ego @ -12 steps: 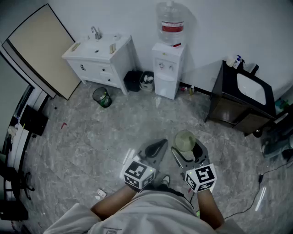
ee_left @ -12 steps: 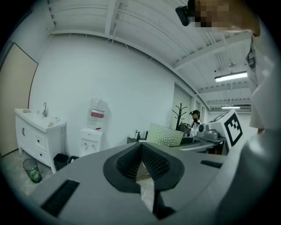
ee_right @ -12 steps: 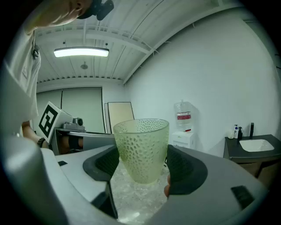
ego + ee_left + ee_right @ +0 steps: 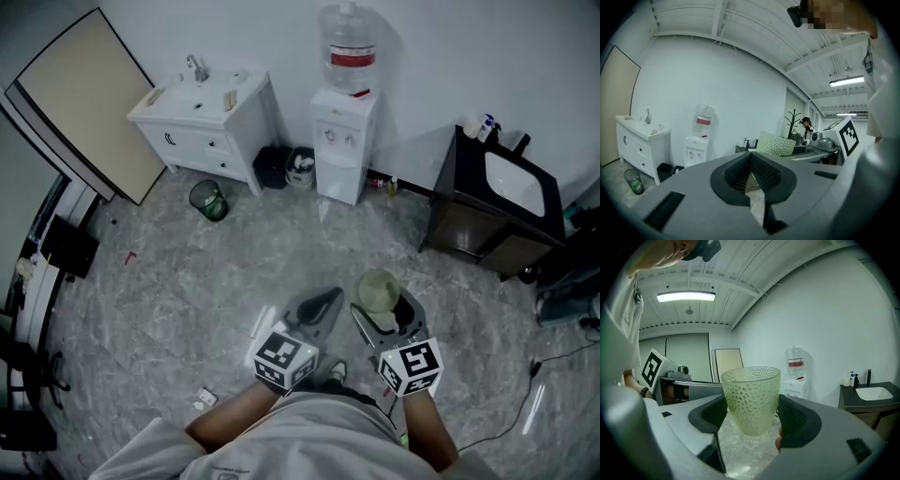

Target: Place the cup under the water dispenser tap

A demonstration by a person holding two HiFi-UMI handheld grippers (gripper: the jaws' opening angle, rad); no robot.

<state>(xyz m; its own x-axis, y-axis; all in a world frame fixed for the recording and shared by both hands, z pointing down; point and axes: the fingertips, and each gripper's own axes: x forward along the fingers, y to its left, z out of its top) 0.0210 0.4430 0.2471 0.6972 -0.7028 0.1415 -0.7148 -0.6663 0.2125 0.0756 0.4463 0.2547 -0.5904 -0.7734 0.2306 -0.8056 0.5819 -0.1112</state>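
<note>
A pale green dimpled cup (image 4: 751, 399) stands upright between the jaws of my right gripper (image 4: 752, 416), and both black pads press its sides; in the head view the cup (image 4: 379, 290) shows at the tip of that gripper (image 4: 382, 310). My left gripper (image 4: 323, 305) is held level beside it, jaws together and empty; in its own view the gripper (image 4: 751, 165) shows pads meeting. The white water dispenser (image 4: 346, 141) with a clear bottle on top stands against the far wall, well ahead across the floor; it also shows as the dispenser (image 4: 695, 149) and the dispenser (image 4: 796, 383).
A white sink cabinet (image 4: 204, 127) stands left of the dispenser, with a black bin (image 4: 273, 166) and a green bin (image 4: 209, 200) near it. A dark vanity with a basin (image 4: 502, 202) sits at the right. A beige board (image 4: 80, 98) leans at the far left. Grey marble floor (image 4: 187, 281) lies between.
</note>
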